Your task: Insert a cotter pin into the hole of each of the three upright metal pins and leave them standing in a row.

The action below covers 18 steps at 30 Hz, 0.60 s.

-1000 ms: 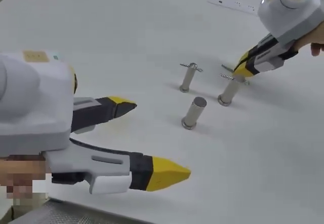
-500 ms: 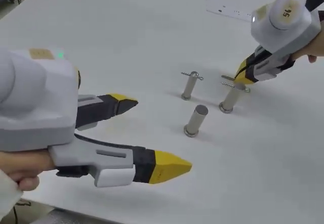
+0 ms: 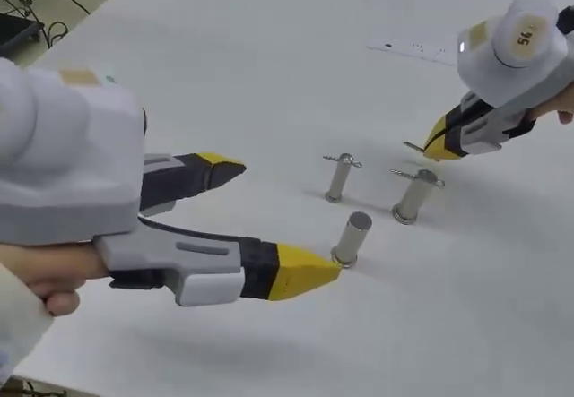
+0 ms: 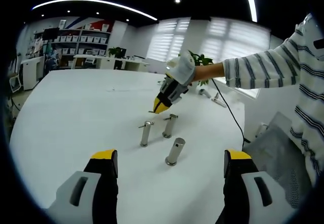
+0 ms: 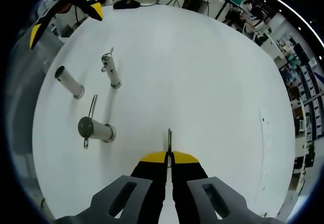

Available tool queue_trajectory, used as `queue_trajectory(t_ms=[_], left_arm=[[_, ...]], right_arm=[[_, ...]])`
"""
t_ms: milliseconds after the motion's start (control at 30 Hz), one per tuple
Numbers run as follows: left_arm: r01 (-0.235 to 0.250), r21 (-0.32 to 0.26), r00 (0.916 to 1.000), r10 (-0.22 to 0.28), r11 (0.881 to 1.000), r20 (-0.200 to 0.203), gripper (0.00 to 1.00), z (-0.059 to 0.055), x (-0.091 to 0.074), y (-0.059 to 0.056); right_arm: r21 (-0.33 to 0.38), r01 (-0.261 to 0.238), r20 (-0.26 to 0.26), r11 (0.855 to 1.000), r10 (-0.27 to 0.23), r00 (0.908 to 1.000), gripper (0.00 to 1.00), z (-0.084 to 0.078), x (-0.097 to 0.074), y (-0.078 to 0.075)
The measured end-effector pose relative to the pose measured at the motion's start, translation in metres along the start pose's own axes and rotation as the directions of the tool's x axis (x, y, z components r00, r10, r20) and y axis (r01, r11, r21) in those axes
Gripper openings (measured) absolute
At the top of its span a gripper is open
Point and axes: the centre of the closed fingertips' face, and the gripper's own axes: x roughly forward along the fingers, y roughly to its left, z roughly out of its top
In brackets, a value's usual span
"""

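Your right gripper (image 3: 433,150) is pinched shut on the last cotter pin (image 5: 169,141), which sticks straight out past the yellow tips. That hold probably lets the free end lead into a hole, though I cannot tell which end you are gripping. The gripper hovers over the white table (image 3: 224,65), just beyond the right-hand metal pin (image 3: 413,198).

That pin and the far-left pin (image 3: 338,180) each carry a cotter pin through the top, so two of the three look done. The one left is the bare pin (image 3: 352,238), which stands nearest you with nothing through it.

Your left gripper (image 3: 291,220) is spread wide, with its near yellow tip low beside the foot of the bare pin. I cannot tell whether it touches. The placing makes sense as a brace: closing on the bare pin would keep it from tipping or turning while the cotter pin is pushed through.

The three stand in a loose triangle, not a row, so some lining up is probably left to do. The bare pin's hole is not clear from here, and you may need to turn it toward the right gripper.
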Motion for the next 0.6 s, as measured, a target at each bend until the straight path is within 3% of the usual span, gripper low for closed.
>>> queue_trajectory(t_ms=[367, 600], left_arm=[[-0.001, 0.031, 0.9999, 0.001, 1.000, 0.014, 0.85, 0.017, 0.002, -0.002], [0.008, 0.029, 0.9999, -0.008, 1.000, 0.014, 0.82, 0.026, 0.006, -0.003]], right_arm=[[-0.030, 0.065, 0.062, 0.997, -0.063, 0.9961, 0.02, 0.009, -0.036, 0.002], [-0.029, 0.118, 0.122, 0.993, -0.114, 0.9861, 0.02, 0.019, -0.059, 0.015]])
